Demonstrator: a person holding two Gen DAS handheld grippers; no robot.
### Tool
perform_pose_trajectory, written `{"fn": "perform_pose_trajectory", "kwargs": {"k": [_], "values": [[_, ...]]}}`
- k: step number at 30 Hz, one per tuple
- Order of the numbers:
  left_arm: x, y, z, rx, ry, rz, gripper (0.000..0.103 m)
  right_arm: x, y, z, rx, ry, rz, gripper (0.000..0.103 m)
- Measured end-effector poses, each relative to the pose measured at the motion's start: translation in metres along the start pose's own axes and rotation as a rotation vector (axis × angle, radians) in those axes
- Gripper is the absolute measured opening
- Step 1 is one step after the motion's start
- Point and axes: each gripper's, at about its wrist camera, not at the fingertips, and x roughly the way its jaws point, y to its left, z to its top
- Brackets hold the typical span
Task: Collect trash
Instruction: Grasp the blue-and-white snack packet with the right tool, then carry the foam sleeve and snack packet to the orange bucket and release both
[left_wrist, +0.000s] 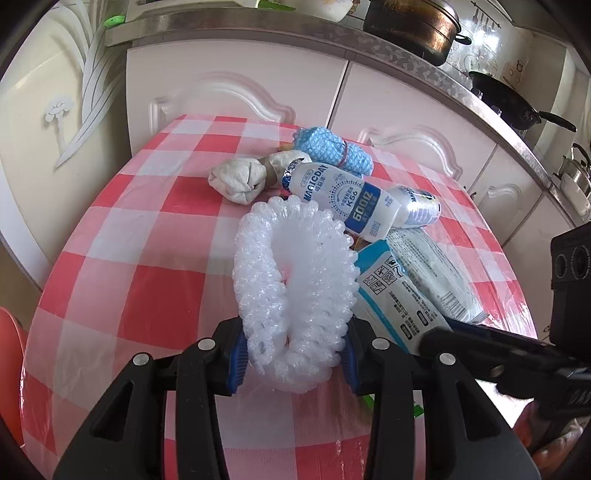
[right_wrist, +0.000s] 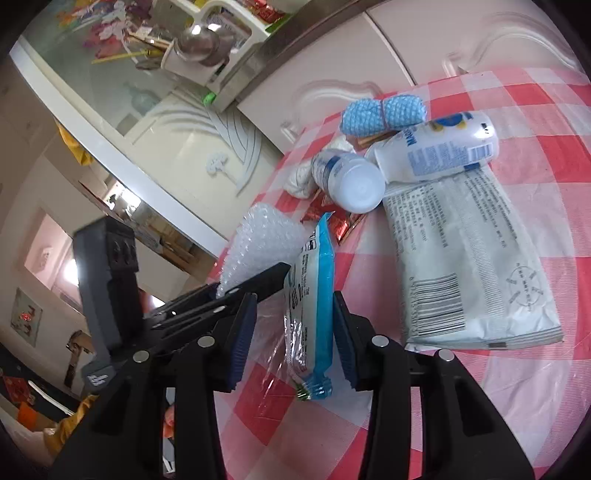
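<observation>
We are in a kitchen: cream cabinets (left_wrist: 236, 92) with moulded doors run behind the table, under a steel counter (left_wrist: 406, 48) that carries a blackened pot (left_wrist: 413, 26), a dark wok (left_wrist: 506, 99) and a kettle (left_wrist: 574, 173). A frosted glass door (right_wrist: 155, 122) with a flower motif stands at the room's side.

The table (left_wrist: 129, 236) wears a red-and-white checked cloth under clear plastic. The trash lies gathered toward its far middle. Largest is a grey-white bag (right_wrist: 469, 258) with a barcode, lying flat. Two white bottles lie on their sides, one (left_wrist: 343, 199) labelled in blue, the other (right_wrist: 436, 147) beside it on the bag's end. Behind them lie a blue cloth roll (left_wrist: 332, 151) bound with a band and a crumpled white wad (left_wrist: 236, 181).

Our left gripper (left_wrist: 295, 358) pinches a bundle of bubble wrap (left_wrist: 291, 273) between its blue pads. Our right gripper (right_wrist: 291, 343) straddles a blue-and-white packet (right_wrist: 310, 306) standing on edge; the left pad shows a gap from it, and the right pad lies against or just beside it, we cannot tell which. A red foil scrap (right_wrist: 336, 221) lies just past the packet.
</observation>
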Motion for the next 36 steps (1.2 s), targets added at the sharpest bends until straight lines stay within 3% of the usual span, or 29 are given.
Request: {"fn": "perform_pose_trajectory", "kwargs": {"k": [3,5,13,20,27,31,36], "values": [[-0.002,0.002,-0.002,-0.001,-0.002,-0.003,0.042,0.011,0.005,-0.003,-0.042,0.021,-0.053,0.033],[-0.005,0.004,-0.004,-0.007,-0.008,-0.004,0.040,0.012,0.007,-0.003,-0.038,0.018,-0.054,0.020],[-0.025,0.016,-0.013,-0.035,-0.038,-0.020,0.035,0.008,0.007,-0.008,-0.015,-0.017,-0.021,0.018],[-0.070,0.032,-0.028,-0.056,-0.069,-0.007,0.035,-0.001,0.011,-0.019,0.013,-0.057,0.025,0.016],[-0.110,0.050,-0.063,-0.088,-0.038,0.070,0.035,-0.002,0.017,-0.016,0.048,-0.092,0.121,0.016],[-0.128,0.060,-0.079,-0.132,-0.031,0.117,0.035,0.004,0.014,-0.010,0.113,-0.091,0.225,0.016],[-0.148,0.072,-0.093,-0.171,-0.050,0.170,0.036,0.011,0.018,-0.006,0.119,-0.082,0.267,0.016]]}}
